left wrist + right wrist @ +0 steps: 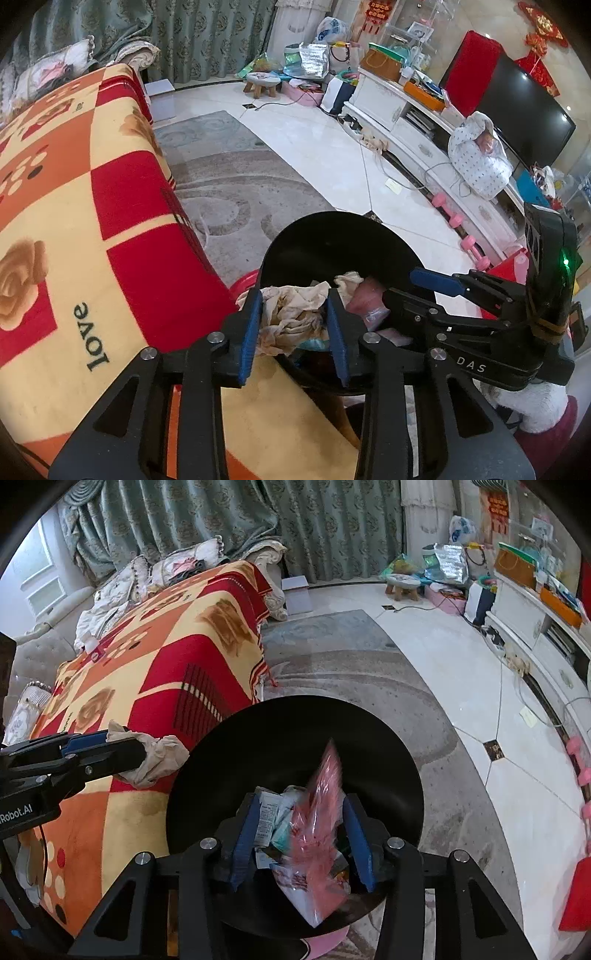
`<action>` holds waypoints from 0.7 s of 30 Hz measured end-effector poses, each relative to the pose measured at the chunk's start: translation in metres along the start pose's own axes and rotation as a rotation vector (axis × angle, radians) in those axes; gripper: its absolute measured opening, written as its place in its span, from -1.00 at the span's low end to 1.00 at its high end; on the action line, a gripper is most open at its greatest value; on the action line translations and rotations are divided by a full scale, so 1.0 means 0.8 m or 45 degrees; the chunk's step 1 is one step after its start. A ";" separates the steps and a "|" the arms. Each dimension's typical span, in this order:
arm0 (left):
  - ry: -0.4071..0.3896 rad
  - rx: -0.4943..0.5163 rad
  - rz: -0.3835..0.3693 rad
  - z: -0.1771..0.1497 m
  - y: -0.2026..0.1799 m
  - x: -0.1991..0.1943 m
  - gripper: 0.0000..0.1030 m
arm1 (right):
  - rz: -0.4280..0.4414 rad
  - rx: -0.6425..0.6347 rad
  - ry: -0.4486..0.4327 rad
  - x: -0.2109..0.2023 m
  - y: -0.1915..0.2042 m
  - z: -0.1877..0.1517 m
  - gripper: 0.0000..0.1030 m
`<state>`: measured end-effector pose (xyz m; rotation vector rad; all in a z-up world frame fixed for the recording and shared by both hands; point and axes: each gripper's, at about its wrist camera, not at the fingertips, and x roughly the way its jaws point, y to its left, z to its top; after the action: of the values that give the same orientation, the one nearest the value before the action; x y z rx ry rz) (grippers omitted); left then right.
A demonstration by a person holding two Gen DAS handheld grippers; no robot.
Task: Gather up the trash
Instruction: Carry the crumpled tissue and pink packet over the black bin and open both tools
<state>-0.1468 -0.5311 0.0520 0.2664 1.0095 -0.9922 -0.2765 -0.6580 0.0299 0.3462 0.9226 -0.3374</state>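
A black round trash bin point(332, 221) point(280, 738) stands on the rug beside the blanket-covered sofa. My left gripper point(295, 328) hangs over the bin's near rim, shut on a crumpled beige tissue point(291, 314). In the right wrist view that gripper point(125, 744) reaches in from the left, with the tissue point(159, 757) bulging past its tips next to the bin's rim. My right gripper point(303, 838) point(400, 286) is over the bin's mouth. A pink plastic wrapper point(317, 830) point(365, 299) and a small white packet point(267, 812) sit between its spread blue pads; the wrapper is blurred and looks loose.
A red, orange and yellow blanket point(74, 206) point(155, 664) covers the sofa on the left. A grey patterned rug point(351, 672) lies under the bin, with white tile floor point(325, 147) beyond. Along the right run a white TV cabinet point(413, 122) and pink dumbbells point(454, 218).
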 end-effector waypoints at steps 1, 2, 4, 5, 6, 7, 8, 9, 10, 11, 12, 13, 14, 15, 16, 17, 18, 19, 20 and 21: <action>0.004 -0.003 -0.003 0.000 0.001 0.001 -0.27 | 0.002 0.005 0.001 0.000 -0.001 0.000 -0.04; 0.004 -0.005 -0.004 -0.001 0.001 0.001 -0.19 | 0.006 0.011 0.000 -0.001 -0.003 -0.001 0.02; -0.013 -0.008 0.004 -0.002 0.002 -0.003 -0.01 | 0.006 0.022 -0.004 -0.003 -0.005 -0.002 0.28; -0.024 -0.008 0.009 -0.003 0.003 -0.005 0.09 | 0.008 0.030 -0.011 -0.005 -0.004 -0.001 0.29; -0.033 -0.010 0.012 -0.003 0.003 -0.008 0.12 | 0.012 0.034 -0.016 -0.007 -0.005 -0.001 0.29; -0.042 -0.014 0.014 -0.003 0.003 -0.010 0.12 | 0.016 0.039 -0.024 -0.009 -0.004 -0.001 0.29; -0.049 -0.021 0.020 -0.003 0.004 -0.014 0.12 | 0.015 0.042 -0.031 -0.012 -0.003 -0.001 0.29; -0.053 -0.024 0.024 -0.002 0.006 -0.016 0.12 | 0.014 0.044 -0.037 -0.014 -0.002 -0.001 0.29; -0.062 -0.029 0.030 -0.004 0.008 -0.020 0.12 | 0.012 0.045 -0.046 -0.017 -0.001 -0.001 0.30; -0.068 -0.032 0.031 -0.003 0.010 -0.023 0.12 | 0.009 0.047 -0.057 -0.020 0.001 -0.002 0.30; -0.078 -0.036 0.036 -0.005 0.011 -0.028 0.12 | 0.002 0.053 -0.069 -0.024 0.003 -0.002 0.30; -0.086 -0.039 0.041 -0.005 0.010 -0.031 0.12 | -0.006 0.060 -0.079 -0.028 0.004 -0.003 0.30; -0.104 -0.041 0.049 -0.008 0.010 -0.037 0.12 | -0.012 0.068 -0.089 -0.031 0.007 -0.003 0.31; -0.120 -0.039 0.054 -0.009 0.009 -0.043 0.12 | -0.016 0.074 -0.099 -0.035 0.009 -0.003 0.31; -0.138 -0.037 0.062 -0.012 0.009 -0.049 0.12 | -0.019 0.077 -0.109 -0.038 0.010 -0.003 0.31; -0.158 -0.035 0.070 -0.014 0.008 -0.057 0.12 | -0.031 0.078 -0.125 -0.043 0.013 -0.004 0.31; -0.171 -0.034 0.075 -0.014 0.007 -0.062 0.12 | -0.044 0.074 -0.137 -0.046 0.016 -0.004 0.31; -0.188 -0.034 0.079 -0.015 0.006 -0.069 0.12 | -0.059 0.069 -0.152 -0.051 0.020 -0.004 0.31; -0.204 -0.036 0.080 -0.016 0.006 -0.077 0.12 | -0.075 0.064 -0.171 -0.058 0.025 -0.005 0.31; -0.217 -0.035 0.082 -0.017 0.005 -0.083 0.12 | -0.094 0.061 -0.191 -0.065 0.030 -0.005 0.31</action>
<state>-0.1621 -0.4826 0.0970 0.1867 0.8537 -0.9257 -0.2981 -0.6280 0.0736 0.3265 0.7825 -0.4479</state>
